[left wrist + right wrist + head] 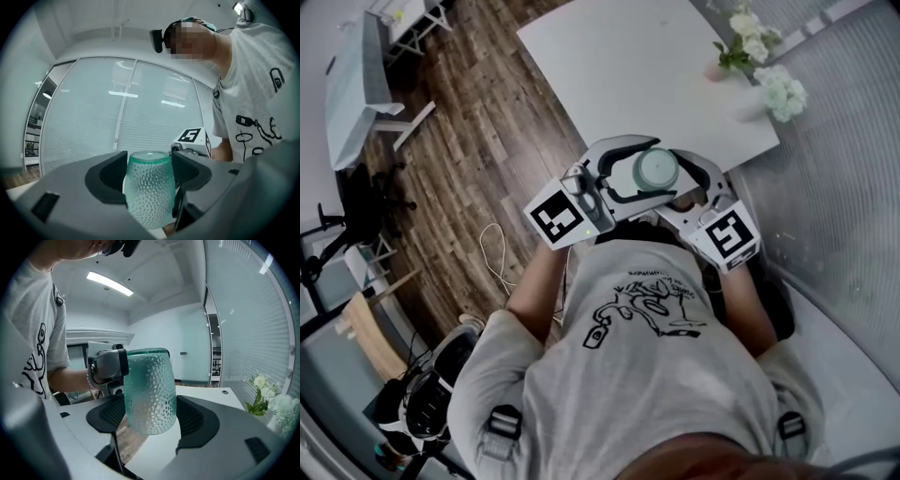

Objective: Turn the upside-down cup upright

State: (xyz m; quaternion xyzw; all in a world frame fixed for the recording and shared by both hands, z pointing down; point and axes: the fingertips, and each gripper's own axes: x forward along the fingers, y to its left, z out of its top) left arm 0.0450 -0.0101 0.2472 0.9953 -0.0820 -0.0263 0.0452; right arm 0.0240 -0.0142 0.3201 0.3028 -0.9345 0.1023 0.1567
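A pale green dimpled glass cup [657, 170] hangs in the air in front of the person's chest, above the near edge of the white table [628, 66]. My left gripper [639, 169] is shut on it from the left, and its pads press both sides of the cup [149, 190]. My right gripper [682, 184] closes in from the right, its pads hugging the lower part of the cup [150, 392]. In both gripper views the cup's wider end points up and its rounded narrow end points down. The left gripper's fingers [108, 369] show against the cup's upper side.
White flowers [769, 66] in a small pink vase [715, 70] stand at the table's far right corner; the flowers [268, 397] also show in the right gripper view. A blind-covered glass wall [844, 141] runs along the right. Wood floor [478, 141] with a loose cable lies to the left.
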